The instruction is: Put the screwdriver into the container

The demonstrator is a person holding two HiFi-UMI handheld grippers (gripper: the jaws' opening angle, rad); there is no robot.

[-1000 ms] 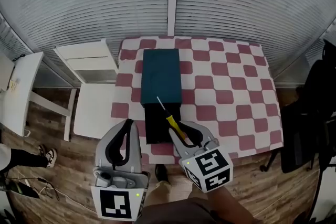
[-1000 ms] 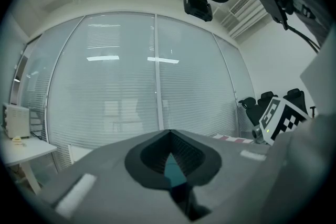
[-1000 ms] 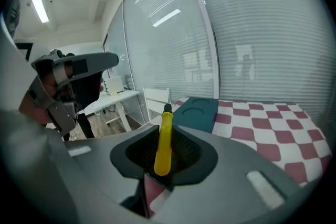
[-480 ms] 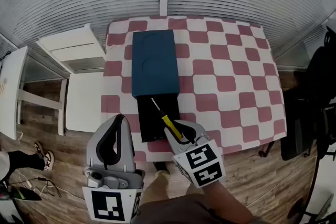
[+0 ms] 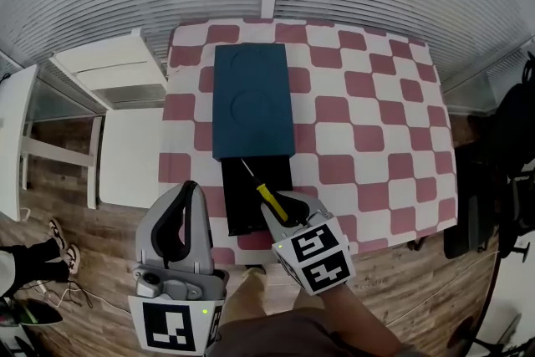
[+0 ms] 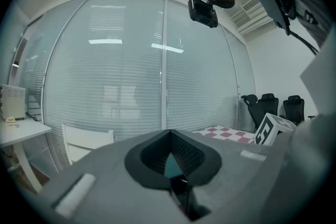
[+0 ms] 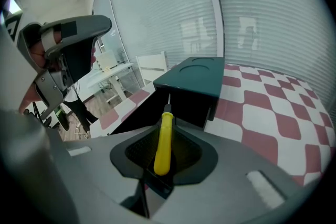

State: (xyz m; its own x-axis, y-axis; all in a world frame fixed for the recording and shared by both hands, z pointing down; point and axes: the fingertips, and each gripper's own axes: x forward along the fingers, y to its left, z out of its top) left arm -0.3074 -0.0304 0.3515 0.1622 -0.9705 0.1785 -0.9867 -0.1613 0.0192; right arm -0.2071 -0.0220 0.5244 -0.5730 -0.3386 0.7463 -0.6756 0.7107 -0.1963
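Note:
A teal box container [image 5: 251, 100] lies on the checkered table [image 5: 376, 138], its black drawer [image 5: 251, 205] pulled out toward me. My right gripper [image 5: 282, 211] is shut on the yellow handle of the screwdriver [image 5: 271, 201]. It hangs over the drawer's near right part, with the metal shaft pointing at the teal box's front edge. In the right gripper view the screwdriver [image 7: 163, 147] sits between the jaws of the right gripper [image 7: 167, 128], with the container [image 7: 197, 75] just beyond. My left gripper [image 5: 185, 209] [image 6: 169, 136] is shut and empty, off the table's near left corner.
A white chair [image 5: 117, 75] stands left of the table, with a white desk [image 5: 17, 138] further left. Black office chairs [image 5: 501, 155] stand at the right. Slatted glass walls run behind the table. Wooden floor lies below the near edge.
Both grippers have sunk a little. The right one, still holding the screwdriver, has tipped further down over the black drawer.

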